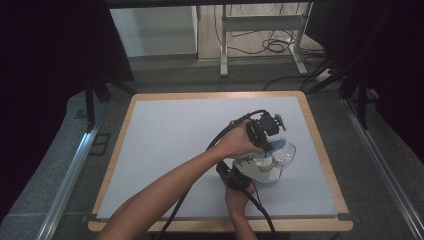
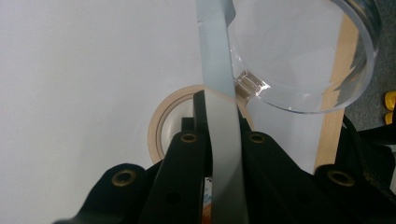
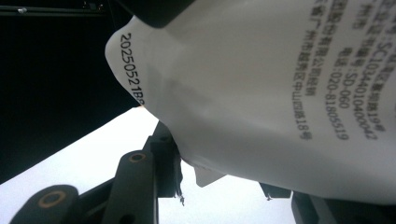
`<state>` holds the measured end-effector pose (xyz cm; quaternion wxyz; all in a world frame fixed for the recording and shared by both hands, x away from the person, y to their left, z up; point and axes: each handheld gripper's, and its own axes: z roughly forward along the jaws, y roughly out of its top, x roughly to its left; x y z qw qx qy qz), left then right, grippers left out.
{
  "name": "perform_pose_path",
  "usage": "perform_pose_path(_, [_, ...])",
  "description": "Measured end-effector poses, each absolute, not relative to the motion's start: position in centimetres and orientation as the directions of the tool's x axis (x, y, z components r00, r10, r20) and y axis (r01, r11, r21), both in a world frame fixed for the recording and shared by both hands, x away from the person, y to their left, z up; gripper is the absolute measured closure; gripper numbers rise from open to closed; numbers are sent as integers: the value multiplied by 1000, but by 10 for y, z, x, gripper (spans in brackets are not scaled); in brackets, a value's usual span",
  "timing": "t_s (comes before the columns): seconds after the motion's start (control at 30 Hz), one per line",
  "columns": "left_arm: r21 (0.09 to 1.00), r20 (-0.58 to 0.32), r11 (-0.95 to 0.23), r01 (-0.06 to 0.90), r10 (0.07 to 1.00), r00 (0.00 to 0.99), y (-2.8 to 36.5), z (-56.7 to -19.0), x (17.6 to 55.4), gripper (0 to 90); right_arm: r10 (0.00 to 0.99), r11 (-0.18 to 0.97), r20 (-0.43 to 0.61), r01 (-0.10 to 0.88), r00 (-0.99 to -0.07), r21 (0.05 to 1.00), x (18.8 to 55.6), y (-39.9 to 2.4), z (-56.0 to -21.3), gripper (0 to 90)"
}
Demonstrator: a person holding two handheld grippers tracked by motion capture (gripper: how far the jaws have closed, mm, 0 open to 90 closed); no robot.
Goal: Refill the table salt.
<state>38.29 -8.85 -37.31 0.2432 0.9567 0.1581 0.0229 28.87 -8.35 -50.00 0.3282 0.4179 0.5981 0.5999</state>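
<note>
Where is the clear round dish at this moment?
In the high view the clear dish sits right of centre on the grey mat, beside both grippers; in the left gripper view it lies upper right, against the grey strip clamped between those jaws.

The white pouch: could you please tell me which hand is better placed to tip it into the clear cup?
Right, probably: the right tongs grip the white pouch, whereas the left tongs are clamped on the grey handle of the clear cup, holding it steady.

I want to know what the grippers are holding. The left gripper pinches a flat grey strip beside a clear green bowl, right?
Not quite: the bowl is clear and colourless, not green. The left gripper view shows it, with the left gripper shut on the grey strip.
</note>
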Motion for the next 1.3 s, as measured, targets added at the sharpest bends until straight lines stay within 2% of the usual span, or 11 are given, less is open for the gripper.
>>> perform_pose_path(1.3, [460,-30,-839,291,313,949,-88,-374,385,900,891,-84,126,114,-437,990,291,-82,-500,574])
